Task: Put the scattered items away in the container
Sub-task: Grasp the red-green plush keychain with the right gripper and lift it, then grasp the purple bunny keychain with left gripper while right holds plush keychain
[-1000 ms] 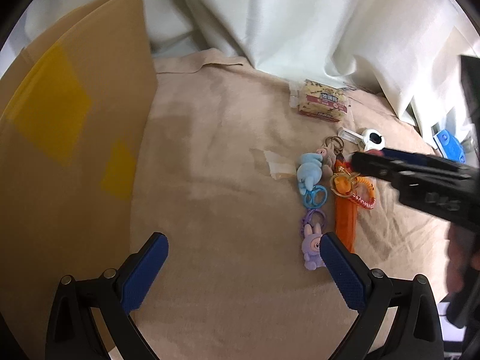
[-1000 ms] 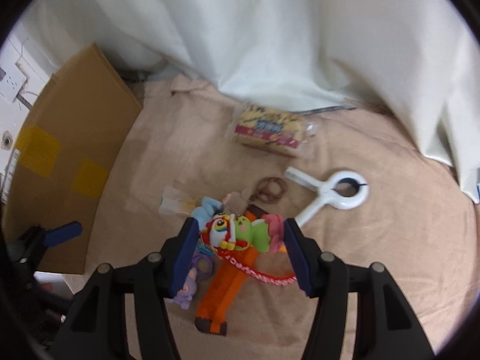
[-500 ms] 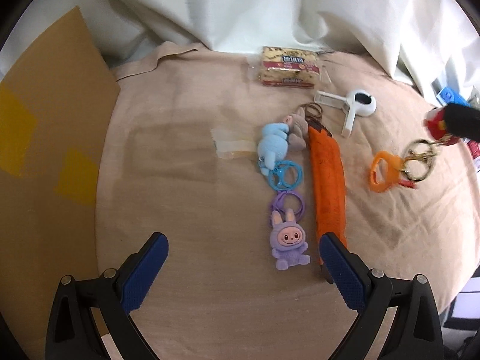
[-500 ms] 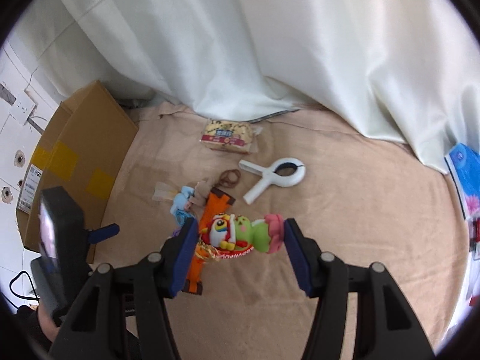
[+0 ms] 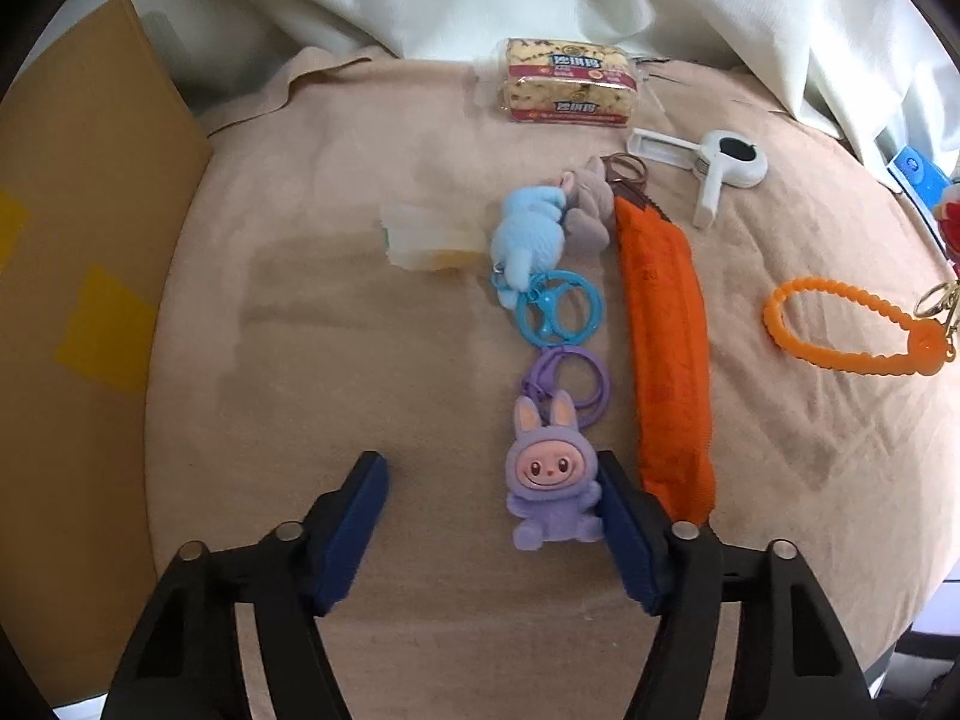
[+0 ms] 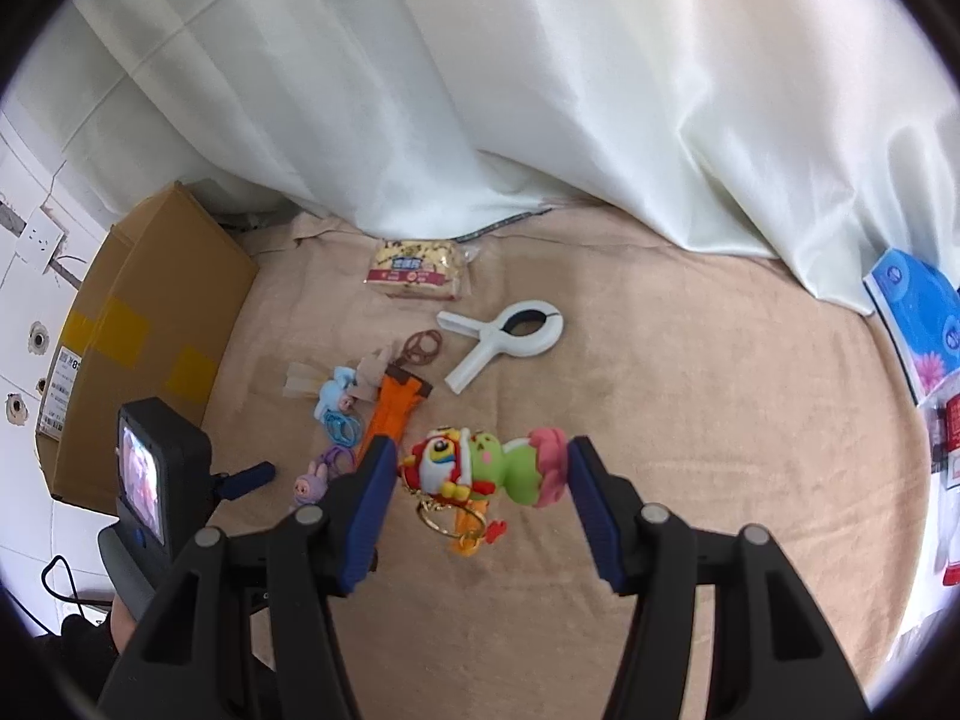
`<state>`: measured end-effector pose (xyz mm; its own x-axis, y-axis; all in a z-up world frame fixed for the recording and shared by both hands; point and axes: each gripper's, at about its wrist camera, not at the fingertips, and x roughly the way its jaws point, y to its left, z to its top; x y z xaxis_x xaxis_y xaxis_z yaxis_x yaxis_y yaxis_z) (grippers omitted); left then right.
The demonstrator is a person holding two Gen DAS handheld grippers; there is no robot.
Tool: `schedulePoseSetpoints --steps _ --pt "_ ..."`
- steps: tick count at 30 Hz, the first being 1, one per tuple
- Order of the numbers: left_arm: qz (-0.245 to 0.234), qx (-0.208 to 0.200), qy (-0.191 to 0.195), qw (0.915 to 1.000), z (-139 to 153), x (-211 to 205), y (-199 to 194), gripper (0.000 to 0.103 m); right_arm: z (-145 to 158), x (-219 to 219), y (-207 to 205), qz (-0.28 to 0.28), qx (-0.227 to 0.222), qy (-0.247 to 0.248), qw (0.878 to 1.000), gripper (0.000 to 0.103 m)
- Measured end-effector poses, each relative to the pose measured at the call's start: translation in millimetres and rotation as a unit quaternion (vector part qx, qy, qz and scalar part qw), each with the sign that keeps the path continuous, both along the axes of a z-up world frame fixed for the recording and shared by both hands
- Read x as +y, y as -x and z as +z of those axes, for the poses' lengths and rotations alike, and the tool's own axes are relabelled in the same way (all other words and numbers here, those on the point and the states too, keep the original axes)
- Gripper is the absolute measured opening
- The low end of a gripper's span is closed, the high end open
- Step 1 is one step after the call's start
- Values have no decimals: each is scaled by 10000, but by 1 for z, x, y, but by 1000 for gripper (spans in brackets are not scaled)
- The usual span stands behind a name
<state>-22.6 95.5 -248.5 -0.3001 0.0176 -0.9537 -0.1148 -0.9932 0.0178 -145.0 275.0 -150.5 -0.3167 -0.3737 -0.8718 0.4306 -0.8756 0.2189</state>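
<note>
Two grippers above the cloth.
Right gripper (image 6: pixel 480 471) clenches a red-and-green toy keychain (image 6: pixel 480 468) aloft; left gripper (image 5: pixel 489 516) gapes, purple bunny keychain (image 5: pixel 552 480) at its 3 o'clock pad.

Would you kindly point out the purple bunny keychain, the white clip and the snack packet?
purple bunny keychain (image 5: pixel 549 476): left wrist view, its face.
white clip (image 6: pixel 528 336): right wrist view, its ring end.
snack packet (image 5: pixel 567 90): left wrist view, wrapper middle.
</note>
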Motion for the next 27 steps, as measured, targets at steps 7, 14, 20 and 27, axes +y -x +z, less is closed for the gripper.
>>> schedulePoseSetpoints --steps 7,14,20,27 --pt "-197 36 -66 9998 2 9 -2 41 -3 -2 -3 46 -52 50 10000 62" --pt "-388 69 -398 9984 7 1 -1 29 3 -1 -2 70 -12 121 9999 62" --pt "-220 444 -446 9978 66 -16 -3 29 26 0 -1 134 153 332 9992 62" --pt "-35 1011 -286 9945 135 -41 -1 29 61 -13 -3 364 484 581 9965 62"
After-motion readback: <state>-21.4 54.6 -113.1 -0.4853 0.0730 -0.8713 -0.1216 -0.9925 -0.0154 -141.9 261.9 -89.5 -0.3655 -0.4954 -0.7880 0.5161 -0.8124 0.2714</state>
